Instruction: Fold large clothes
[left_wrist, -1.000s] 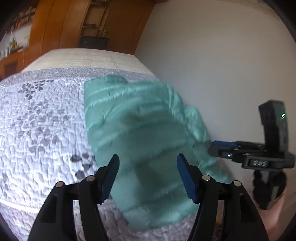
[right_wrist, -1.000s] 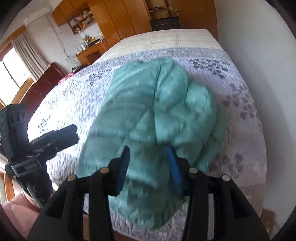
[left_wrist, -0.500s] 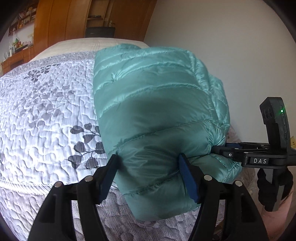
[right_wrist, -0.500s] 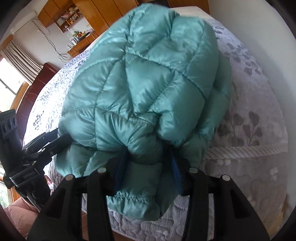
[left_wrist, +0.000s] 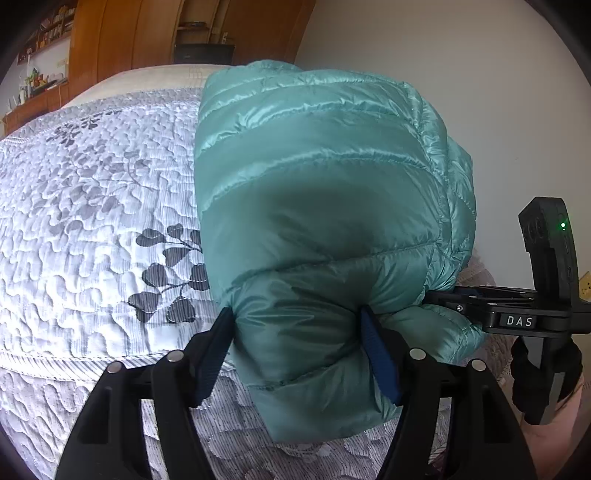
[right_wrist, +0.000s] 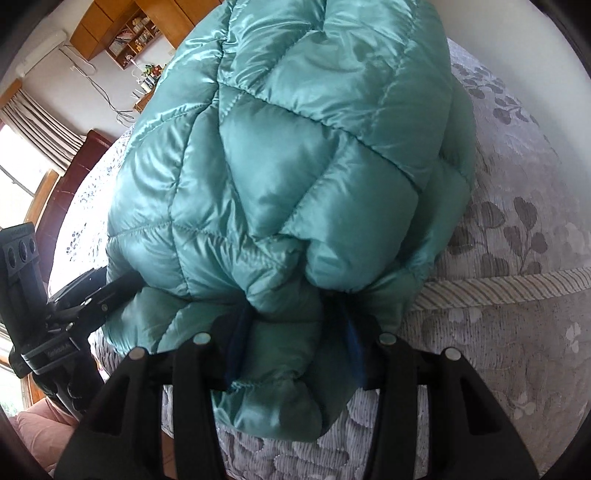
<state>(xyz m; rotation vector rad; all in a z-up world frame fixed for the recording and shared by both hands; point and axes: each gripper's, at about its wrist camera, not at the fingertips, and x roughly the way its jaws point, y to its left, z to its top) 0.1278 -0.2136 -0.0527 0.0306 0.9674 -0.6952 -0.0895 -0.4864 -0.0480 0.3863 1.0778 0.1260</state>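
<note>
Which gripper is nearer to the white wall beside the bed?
Right. The right gripper grips the jacket on the wall side; the left gripper grips it farther out, toward the middle of the bed.

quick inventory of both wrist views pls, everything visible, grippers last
puffer jacket: 1, teal, bunched on the near part of the bed, near edge between both grippers' pads
bedspread: 1, white-grey quilted with dark leaf print, covers the bed
bed end: 1, cream, bare strip beyond the bedspread
wardrobe: 1, orange-brown wood, behind the bed
wall shelf: 1, wood, small items on it, upper left in the right wrist view
curtain: 1, beige striped, by the window at left
wall: 1, white, along the bed's right side
left gripper: 1, black with blue pads, jacket fold between the pads
right gripper: 1, black with blue pads, closed on a jacket fold
</note>
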